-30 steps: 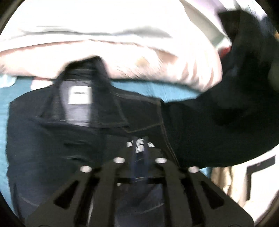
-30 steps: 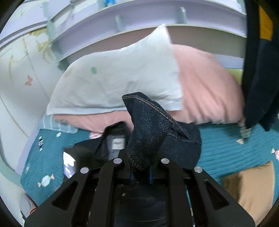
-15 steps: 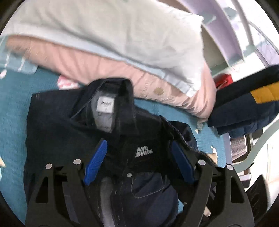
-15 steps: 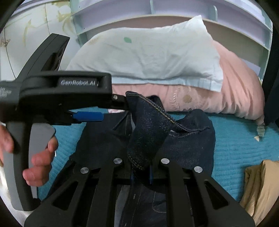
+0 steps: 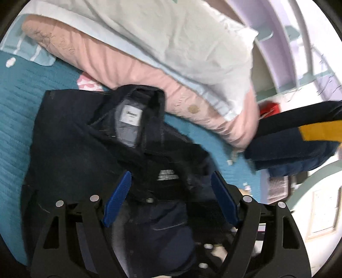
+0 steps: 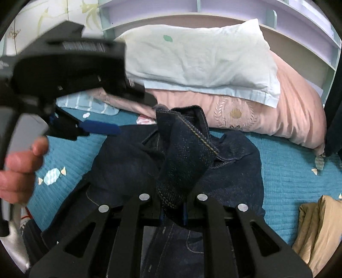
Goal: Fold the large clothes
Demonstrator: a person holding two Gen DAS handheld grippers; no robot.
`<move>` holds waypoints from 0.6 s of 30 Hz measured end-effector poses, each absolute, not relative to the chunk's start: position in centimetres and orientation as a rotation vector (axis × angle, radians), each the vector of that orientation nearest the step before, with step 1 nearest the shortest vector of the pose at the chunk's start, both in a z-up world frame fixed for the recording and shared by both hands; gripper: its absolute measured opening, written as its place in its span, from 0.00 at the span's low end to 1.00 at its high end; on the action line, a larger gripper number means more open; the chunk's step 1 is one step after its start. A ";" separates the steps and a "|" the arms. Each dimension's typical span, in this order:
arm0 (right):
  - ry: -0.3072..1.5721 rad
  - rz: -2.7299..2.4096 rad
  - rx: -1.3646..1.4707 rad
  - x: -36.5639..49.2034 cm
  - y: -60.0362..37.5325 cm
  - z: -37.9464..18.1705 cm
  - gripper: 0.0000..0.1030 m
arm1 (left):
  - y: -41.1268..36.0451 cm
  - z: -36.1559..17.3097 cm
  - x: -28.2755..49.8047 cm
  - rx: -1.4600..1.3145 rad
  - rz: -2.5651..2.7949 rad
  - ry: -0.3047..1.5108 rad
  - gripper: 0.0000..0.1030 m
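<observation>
A dark denim jacket (image 5: 70,149) lies front-up on the teal bedspread (image 5: 15,102), collar and white label toward the pillows. My left gripper (image 5: 171,192) hovers above the jacket's chest, open, with the blue pads (image 5: 116,201) wide apart and not touching the cloth. My right gripper (image 6: 172,211) is shut on a fold of the denim sleeve (image 6: 183,154), which stands up in a bunch over the jacket's body (image 6: 235,177). In the right wrist view the left gripper (image 6: 100,127) shows at the left, held by a person's hand (image 6: 19,171).
A white pillow (image 6: 198,57) rests on a pink duvet (image 6: 295,113) at the head of the bed, below lilac shelves (image 6: 235,12). A navy and yellow garment (image 5: 299,141) hangs at the right. A tan garment (image 6: 320,231) lies at the bed's lower right.
My left gripper let go of the jacket's front, opened wide and lifted back. My right gripper came down toward the jacket with the sleeve still in it.
</observation>
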State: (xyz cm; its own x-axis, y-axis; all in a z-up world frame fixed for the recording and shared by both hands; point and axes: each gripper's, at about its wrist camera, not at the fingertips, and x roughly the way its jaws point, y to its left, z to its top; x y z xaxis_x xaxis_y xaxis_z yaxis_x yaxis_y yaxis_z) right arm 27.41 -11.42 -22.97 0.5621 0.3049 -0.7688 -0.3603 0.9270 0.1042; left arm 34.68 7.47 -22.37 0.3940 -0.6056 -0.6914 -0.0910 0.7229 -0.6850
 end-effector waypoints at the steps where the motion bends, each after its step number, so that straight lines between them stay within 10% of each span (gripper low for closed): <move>1: 0.892 0.394 -0.078 27.2 -11.3 -23.1 0.11 | 7.5 -22.2 34.6 -0.732 -0.370 1.133 0.76; 7: 0.896 0.385 -0.073 27.0 -10.9 -23.3 0.11 | 5.3 -24.8 34.8 -0.661 -0.375 1.275 0.69; 8: 0.910 0.391 -0.069 27.1 -10.8 -23.5 0.11 | 5.2 -25.2 34.7 -0.690 -0.379 1.274 0.64; 10: 0.924 0.392 -0.081 27.1 -10.4 -24.0 0.11 | 5.1 -25.6 34.8 -0.737 -0.429 1.262 0.22; 15: 0.917 0.377 -0.058 27.2 -10.7 -23.8 0.14 | 4.6 -24.3 35.2 -0.633 -0.422 1.205 0.05; 18: 0.942 0.383 0.026 27.4 -12.0 -23.1 0.52 | 5.2 -23.6 35.6 -0.597 -0.408 1.174 0.04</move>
State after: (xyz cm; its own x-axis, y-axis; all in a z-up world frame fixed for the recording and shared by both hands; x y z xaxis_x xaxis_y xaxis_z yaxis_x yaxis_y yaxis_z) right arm 27.39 -12.02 -23.13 0.5265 0.3312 -0.7830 -0.3091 0.9325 0.1866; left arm 35.65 5.18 -23.61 0.3424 -0.5887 -0.7323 -0.0079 0.7776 -0.6287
